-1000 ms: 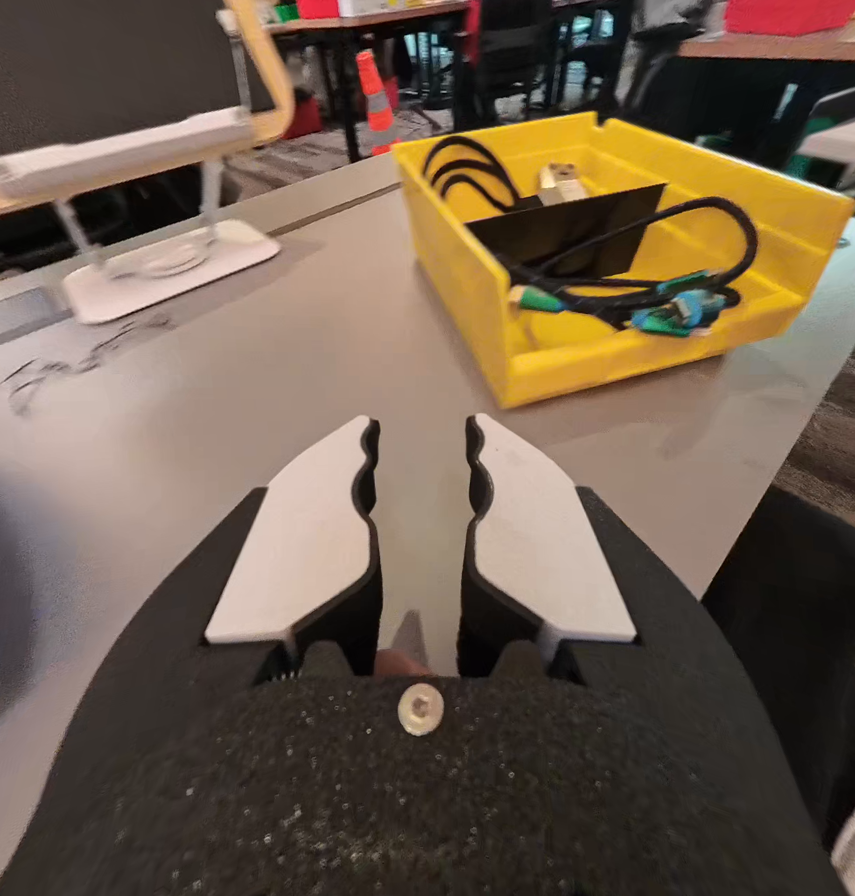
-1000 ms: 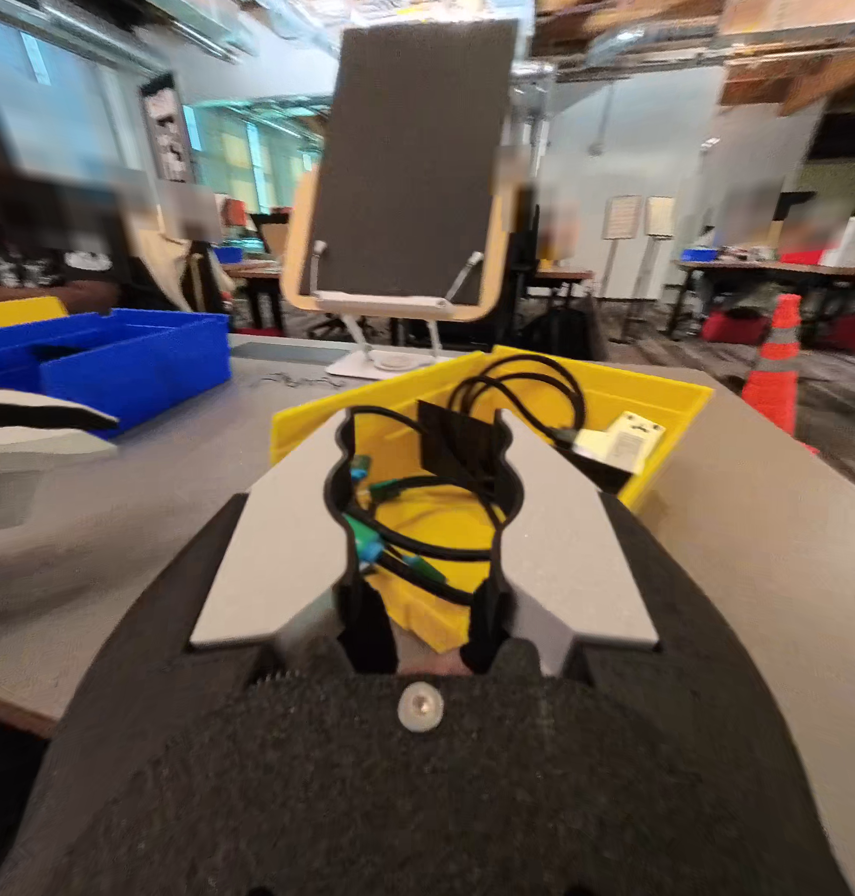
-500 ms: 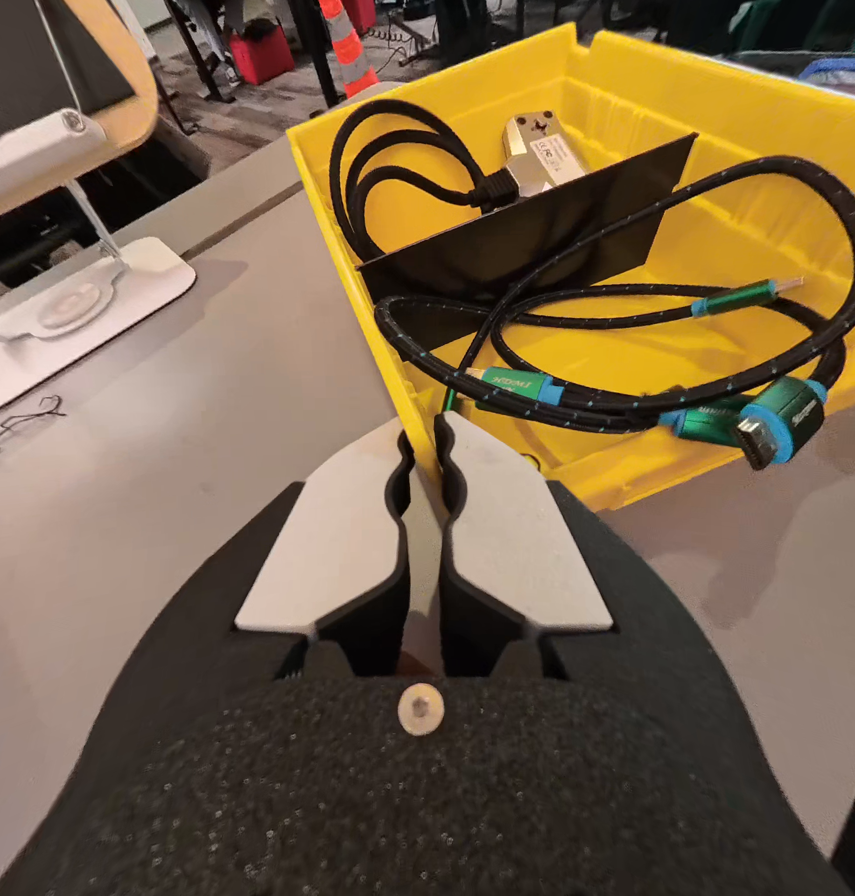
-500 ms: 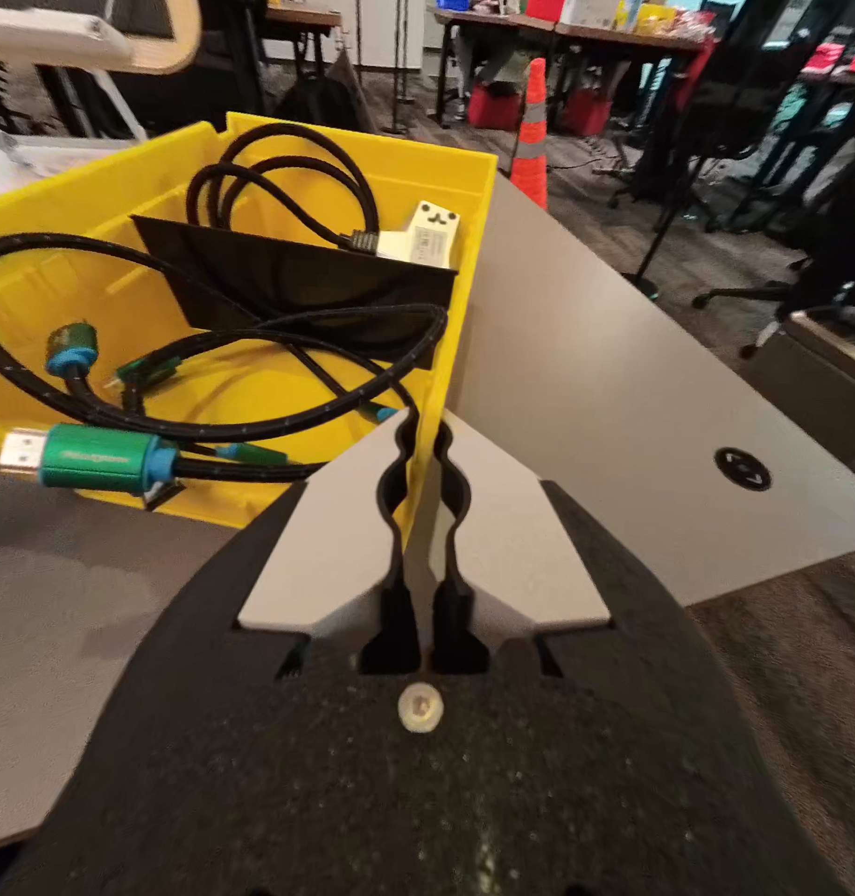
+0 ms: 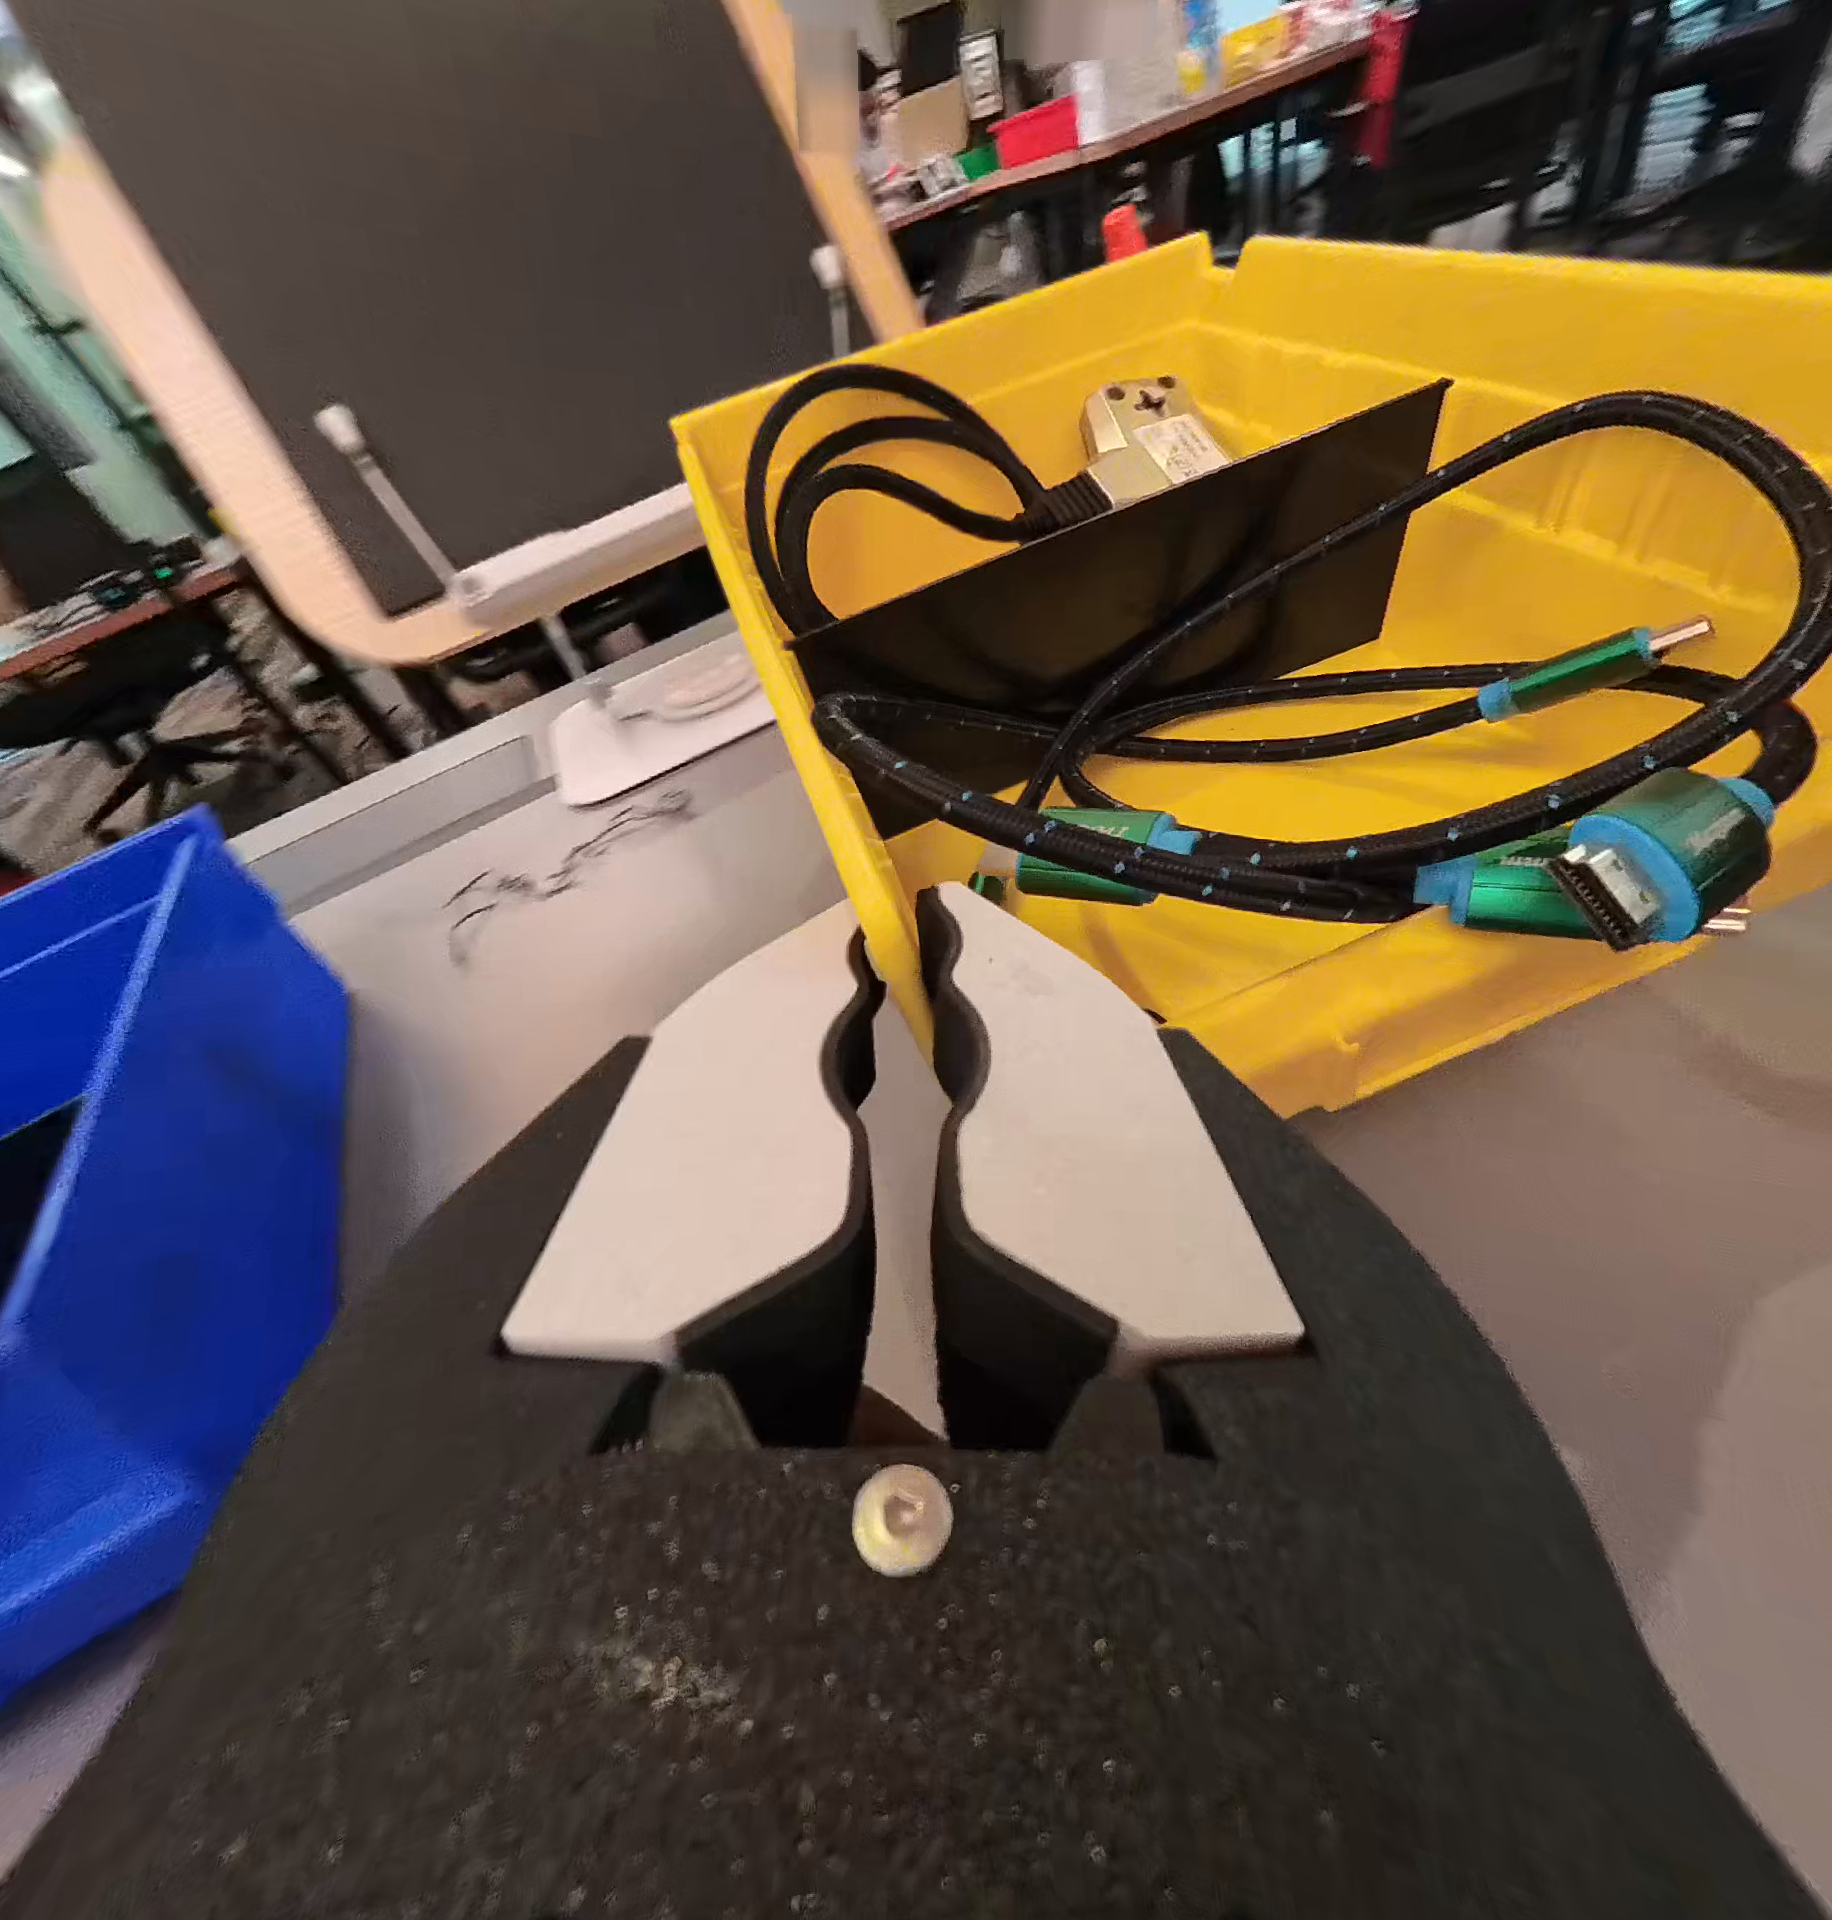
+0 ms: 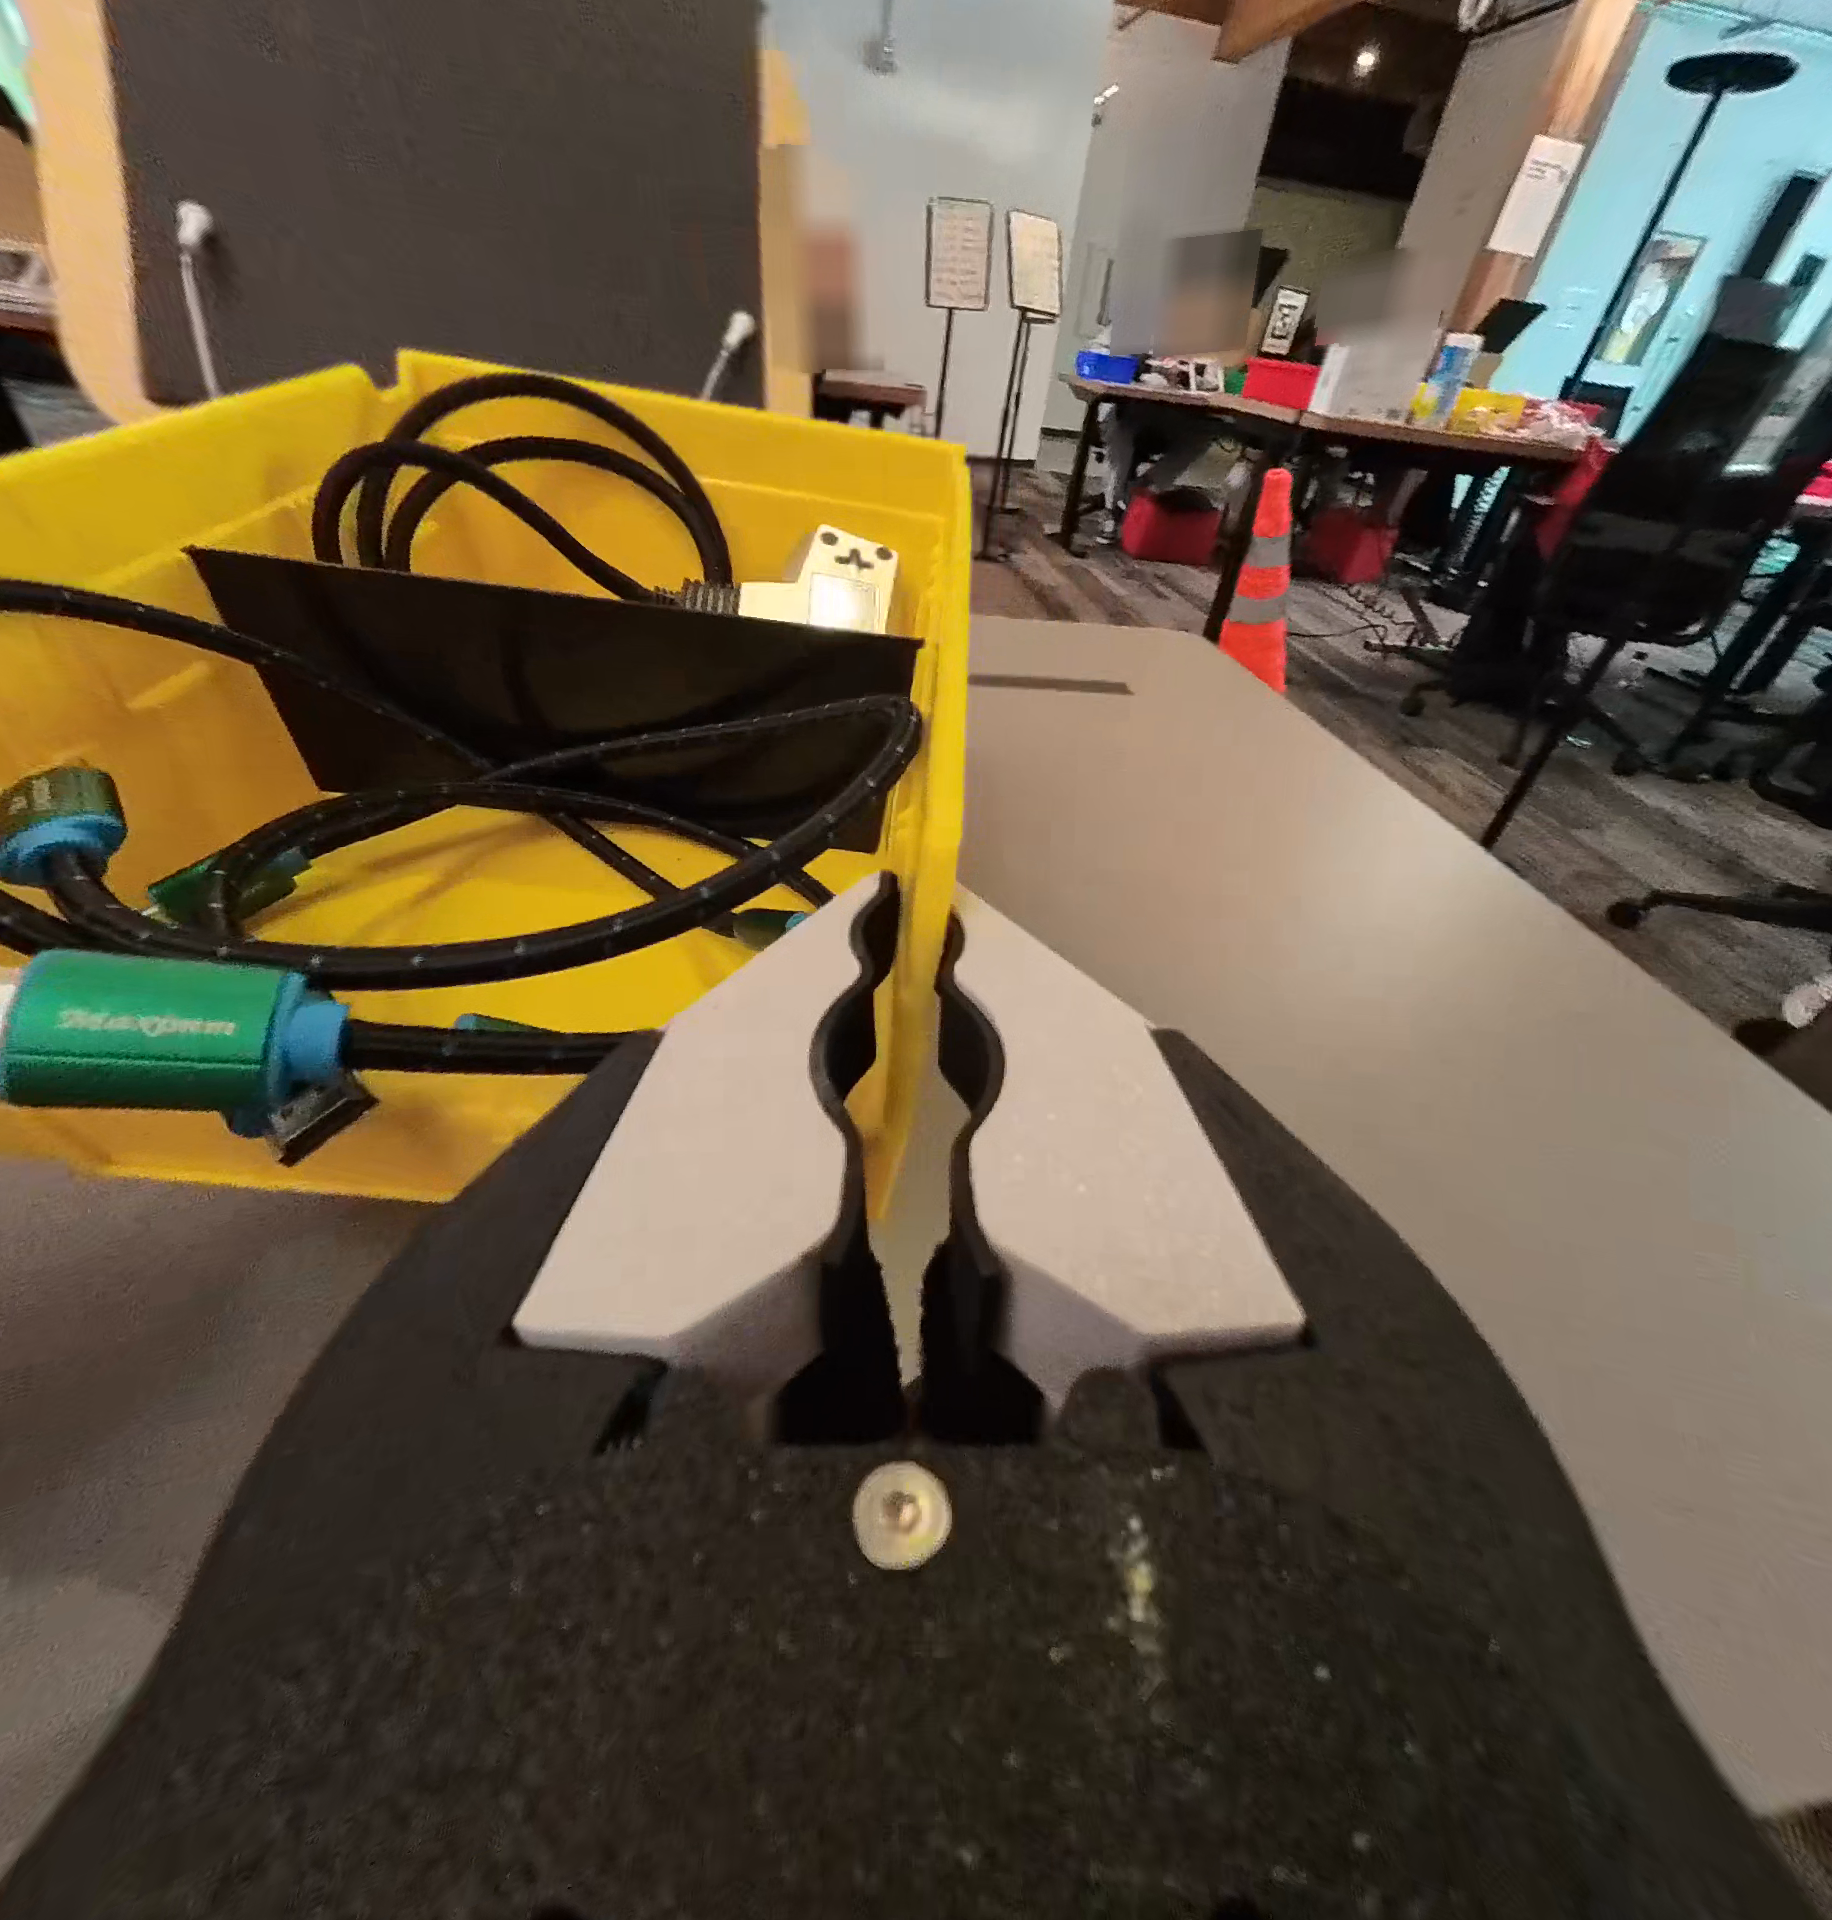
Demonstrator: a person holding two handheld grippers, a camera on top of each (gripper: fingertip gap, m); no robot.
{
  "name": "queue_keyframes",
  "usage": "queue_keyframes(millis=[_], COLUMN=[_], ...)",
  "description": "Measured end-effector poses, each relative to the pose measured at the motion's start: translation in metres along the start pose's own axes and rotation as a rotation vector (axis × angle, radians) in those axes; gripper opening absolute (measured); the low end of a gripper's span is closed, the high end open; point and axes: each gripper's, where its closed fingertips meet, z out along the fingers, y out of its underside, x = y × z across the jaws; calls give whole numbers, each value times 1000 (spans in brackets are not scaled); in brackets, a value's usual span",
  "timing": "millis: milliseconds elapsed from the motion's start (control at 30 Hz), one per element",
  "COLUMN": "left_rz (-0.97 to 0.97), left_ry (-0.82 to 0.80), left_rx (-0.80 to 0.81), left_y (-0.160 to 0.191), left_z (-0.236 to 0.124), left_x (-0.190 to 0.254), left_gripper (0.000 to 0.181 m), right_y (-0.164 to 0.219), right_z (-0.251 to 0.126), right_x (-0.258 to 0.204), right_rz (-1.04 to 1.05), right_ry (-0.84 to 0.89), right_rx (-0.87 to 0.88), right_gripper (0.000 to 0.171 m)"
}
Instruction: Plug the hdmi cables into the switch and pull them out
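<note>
Left wrist view: left claw (image 5: pixel 896 920) and right claw (image 6: pixel 917 914) each clench yellow bin (image 5: pixel 1514 312) walls

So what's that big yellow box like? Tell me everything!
The yellow bin looks like smooth hard plastic, open on top, with a low front wall. A black divider splits it. Braided black cables with green plugs lie in front; a pale switch box sits behind. It seems tilted up off the grey table. The left tool pinches one side wall, the right tool the other.
</note>
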Motion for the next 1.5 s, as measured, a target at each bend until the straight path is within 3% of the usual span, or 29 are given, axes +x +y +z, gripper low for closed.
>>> queue_keyframes(millis=[167,367,533,600,700,800,900,967,1033,1100,1200,1333,1400,1500], left_rz=[-12,-59,-100,-201,-475,-442,-171,-201,-312,-402,-434,-404,-415,-357], left_ry=[-148,-224,-61,42,133,-108,-370,-482,-476,-404,-352,-391,-436,-354], left_rx=[-61,-166,-218,-131,239,377,218,114,41,-112,-180,-182,-209,-234], left_y=[31,78,78,64,6,-2,32,66,96,134,159,161,172,173], left_z=[-19,-3,-6,-22,-62,-100,-132,-155,-163,-153,-132,-104,-100,-102], left_x=[-55,-96,-88,-84,-120,-206,-280,-321,-341,-340,-335,-346,-349,-341], left_gripper=[5,6,17,23,22,23,25,28,31,39,41,27,4,4], right_y=[8,32,32,33,32,25,2,-20,-23,-15,-14,-12,-12,0], right_z=[25,64,67,56,40,29,22,13,5,1,-8,-30,-44,-68], right_x=[-70,-127,-134,-139,-132,-125,-118,-114,-123,-139,-158,-187,-202,-232], right_rz=[-92,-132,-95,-90,-66,-38,-2,-27,-105,-135,-124,-170,-184,-166], right_ry=[-156,-309,-388,-497,-565,-591,-557,-528,-533,-574,-626,-731,-792,-945], right_rx=[-29,-128,-143,-146,-137,-118,-15,116,160,131,128,158,171,121], right_gripper=[4,5,11,24,33,41,40,39,39,39,38,38,38,39])
